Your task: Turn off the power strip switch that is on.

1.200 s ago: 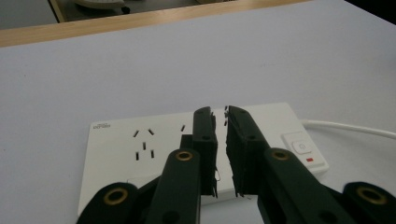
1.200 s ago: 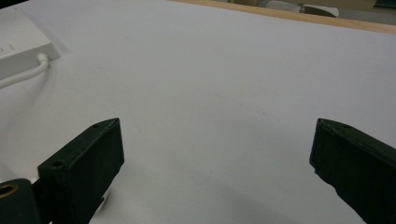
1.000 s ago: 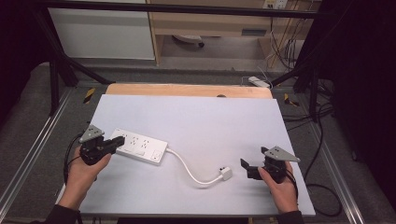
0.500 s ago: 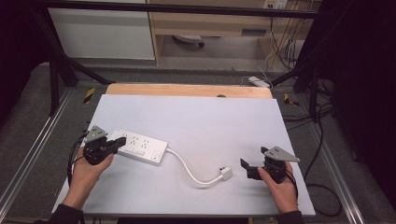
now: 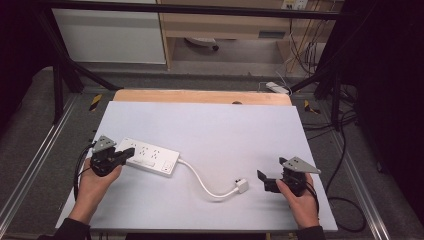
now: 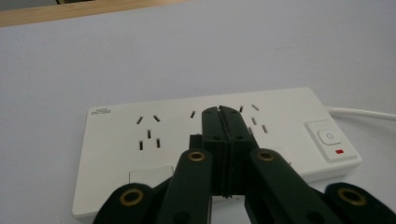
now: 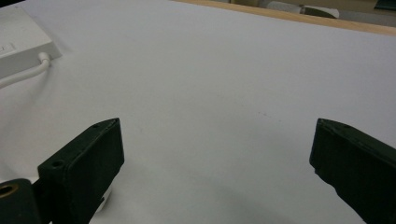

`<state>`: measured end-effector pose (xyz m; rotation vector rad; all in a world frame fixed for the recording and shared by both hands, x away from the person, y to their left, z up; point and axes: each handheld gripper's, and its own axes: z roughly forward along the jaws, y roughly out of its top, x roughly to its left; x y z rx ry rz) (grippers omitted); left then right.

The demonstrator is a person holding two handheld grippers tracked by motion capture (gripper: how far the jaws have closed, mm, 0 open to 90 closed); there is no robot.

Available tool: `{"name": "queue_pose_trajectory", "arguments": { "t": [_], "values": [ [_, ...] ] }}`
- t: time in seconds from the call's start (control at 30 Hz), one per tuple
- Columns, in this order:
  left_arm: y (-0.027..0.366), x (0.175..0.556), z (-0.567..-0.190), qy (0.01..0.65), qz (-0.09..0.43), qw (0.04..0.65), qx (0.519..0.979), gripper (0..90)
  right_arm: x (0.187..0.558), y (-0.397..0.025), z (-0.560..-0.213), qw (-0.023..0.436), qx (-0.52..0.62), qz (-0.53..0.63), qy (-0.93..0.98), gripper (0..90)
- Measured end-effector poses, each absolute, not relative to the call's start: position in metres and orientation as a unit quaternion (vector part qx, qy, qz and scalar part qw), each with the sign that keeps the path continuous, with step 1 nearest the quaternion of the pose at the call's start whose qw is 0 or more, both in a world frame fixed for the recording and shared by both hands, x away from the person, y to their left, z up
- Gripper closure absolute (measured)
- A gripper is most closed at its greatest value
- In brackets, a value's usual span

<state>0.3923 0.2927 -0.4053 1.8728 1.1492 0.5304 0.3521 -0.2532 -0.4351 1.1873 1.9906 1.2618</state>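
A white power strip (image 5: 150,157) lies on the left part of the white table; its white cable (image 5: 205,185) curves to a white plug (image 5: 241,186) lying near the middle front. In the left gripper view the strip (image 6: 116,140) has several sockets and a switch (image 6: 329,136) at its right end. My left gripper (image 5: 129,152) is shut, its joined tips (image 6: 219,113) over the strip's top face with nothing held. My right gripper (image 5: 265,181) stands wide open just right of the plug, and bare table shows between its jaws (image 7: 219,140).
The white table top (image 5: 220,130) has a wooden strip (image 5: 200,96) along its far edge. Beyond it are a cabinet, shelves and loose cables on the floor. The strip's corner (image 7: 18,42) and cable (image 7: 23,74) show at the right gripper view's upper left.
My left gripper has slid a little to the right, onto the strip's left end. The right gripper, strip and plug have not moved.
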Motion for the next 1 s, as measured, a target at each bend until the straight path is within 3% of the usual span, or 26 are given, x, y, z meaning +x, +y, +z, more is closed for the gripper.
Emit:
{"name": "queue_pose_trajectory", "arguments": {
  "t": [1.0],
  "values": [
    [0.294, 0.4, -0.421, 0.467, 0.195, 0.405, 0.761, 89.9, 0.353, -0.253, -0.436, 0.248, 0.436, 0.458, 0.734, 3.4]
  ]
}}
